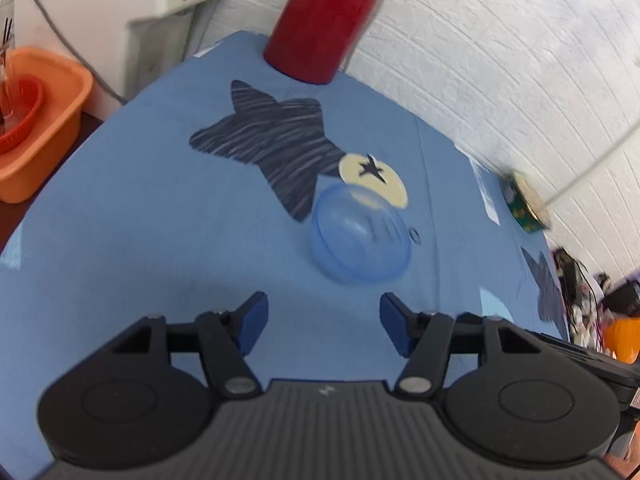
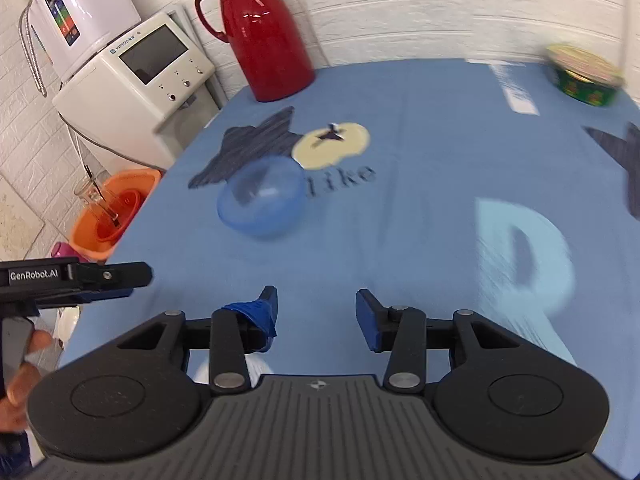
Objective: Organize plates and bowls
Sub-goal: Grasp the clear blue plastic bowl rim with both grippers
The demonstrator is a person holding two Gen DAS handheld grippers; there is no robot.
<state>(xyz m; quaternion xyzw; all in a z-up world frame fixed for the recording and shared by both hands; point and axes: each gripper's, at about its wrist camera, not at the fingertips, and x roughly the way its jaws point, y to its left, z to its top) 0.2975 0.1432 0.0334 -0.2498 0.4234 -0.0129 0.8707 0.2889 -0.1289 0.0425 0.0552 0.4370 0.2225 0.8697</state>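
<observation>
A clear blue plastic bowl (image 1: 361,236) sits on the blue tablecloth (image 1: 160,240), ahead of and slightly right of my left gripper (image 1: 324,322), which is open and empty. In the right wrist view the bowl (image 2: 262,200) lies ahead and to the left of my right gripper (image 2: 316,314), also open and empty. The left gripper (image 2: 100,280) shows from the side at the left edge of that view. A green patterned bowl (image 2: 586,76) stands at the far right of the table; it also shows in the left wrist view (image 1: 528,202).
A red thermos jug (image 2: 264,32) stands at the table's back edge by the white brick wall. A white appliance (image 2: 136,80) stands left of the table. An orange basin (image 2: 116,208) with a red bowl and a glass sits below the table's left edge.
</observation>
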